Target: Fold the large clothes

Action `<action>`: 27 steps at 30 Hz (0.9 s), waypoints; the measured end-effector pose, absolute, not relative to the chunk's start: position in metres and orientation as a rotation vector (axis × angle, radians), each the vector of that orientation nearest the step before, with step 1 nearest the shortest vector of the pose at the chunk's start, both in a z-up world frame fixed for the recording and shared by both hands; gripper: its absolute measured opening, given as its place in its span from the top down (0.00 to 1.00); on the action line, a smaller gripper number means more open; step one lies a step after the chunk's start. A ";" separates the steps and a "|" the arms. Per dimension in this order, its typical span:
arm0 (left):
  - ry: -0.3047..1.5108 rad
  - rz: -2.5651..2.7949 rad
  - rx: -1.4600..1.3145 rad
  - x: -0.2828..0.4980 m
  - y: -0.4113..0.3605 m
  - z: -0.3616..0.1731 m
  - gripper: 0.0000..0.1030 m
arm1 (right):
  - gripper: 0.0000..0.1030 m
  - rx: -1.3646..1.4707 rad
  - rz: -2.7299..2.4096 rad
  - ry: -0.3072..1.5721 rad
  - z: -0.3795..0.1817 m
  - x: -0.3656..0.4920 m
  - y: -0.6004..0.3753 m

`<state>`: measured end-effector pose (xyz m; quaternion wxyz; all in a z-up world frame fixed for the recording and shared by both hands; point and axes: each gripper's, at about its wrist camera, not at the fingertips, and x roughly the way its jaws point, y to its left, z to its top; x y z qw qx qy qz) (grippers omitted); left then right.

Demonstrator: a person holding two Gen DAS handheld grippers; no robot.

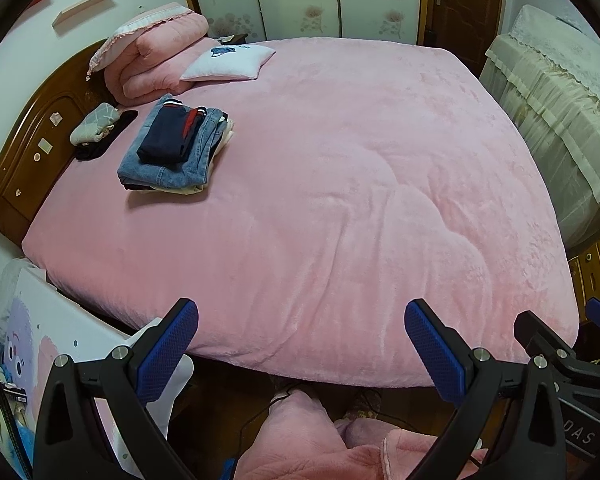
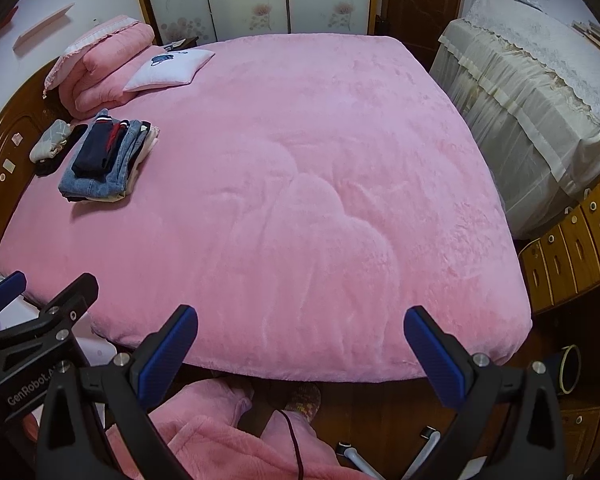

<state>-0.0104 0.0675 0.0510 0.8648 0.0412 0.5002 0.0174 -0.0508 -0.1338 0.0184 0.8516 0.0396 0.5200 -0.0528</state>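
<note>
A stack of folded clothes (image 1: 176, 146), blue denim with a dark navy and red garment on top, lies on the pink bed (image 1: 340, 180) near the headboard; it also shows in the right wrist view (image 2: 104, 160). My left gripper (image 1: 300, 344) is open and empty, held above the bed's near edge. My right gripper (image 2: 300, 344) is open and empty beside it, to the right. A pink fleece garment (image 2: 228, 440) lies below the grippers, off the bed's front edge; it also shows in the left wrist view (image 1: 308, 440).
A folded pink quilt (image 1: 156, 56), a white cushion (image 1: 228, 62) and a grey bundle (image 1: 94, 122) lie by the wooden headboard (image 1: 28, 148). A lace-covered cabinet (image 2: 532, 92) and wooden drawers (image 2: 572, 248) stand right of the bed. A white box (image 1: 60, 340) stands at the left.
</note>
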 end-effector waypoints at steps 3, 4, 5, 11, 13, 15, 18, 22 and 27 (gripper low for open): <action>1.050 0.036 0.092 -0.009 0.067 0.051 0.01 | 0.00 0.085 -0.113 1.098 0.017 -0.051 -0.134; 1.050 0.036 0.092 -0.009 0.067 0.051 0.01 | 0.00 0.085 -0.113 1.099 0.017 -0.051 -0.134; 1.050 0.036 0.092 -0.009 0.066 0.051 0.01 | 0.00 0.086 -0.115 1.099 0.017 -0.051 -0.134; 1.048 0.035 0.094 -0.009 0.064 0.051 0.01 | 0.00 0.094 -0.121 1.109 0.014 -0.049 -0.136; 1.046 0.033 0.098 -0.008 0.064 0.051 0.01 | 0.00 0.096 -0.124 1.110 0.014 -0.048 -0.137; 1.045 0.031 0.102 -0.007 0.064 0.051 0.01 | 0.00 0.098 -0.126 1.112 0.013 -0.048 -0.137; 1.044 0.028 0.106 -0.005 0.063 0.050 0.01 | 0.00 0.100 -0.127 1.112 0.014 -0.047 -0.138; 1.044 0.027 0.112 -0.003 0.062 0.050 0.01 | 0.00 0.098 -0.125 1.112 0.014 -0.047 -0.139; 1.037 0.026 0.126 0.001 0.058 0.051 0.01 | 0.00 0.099 -0.124 1.113 0.013 -0.046 -0.142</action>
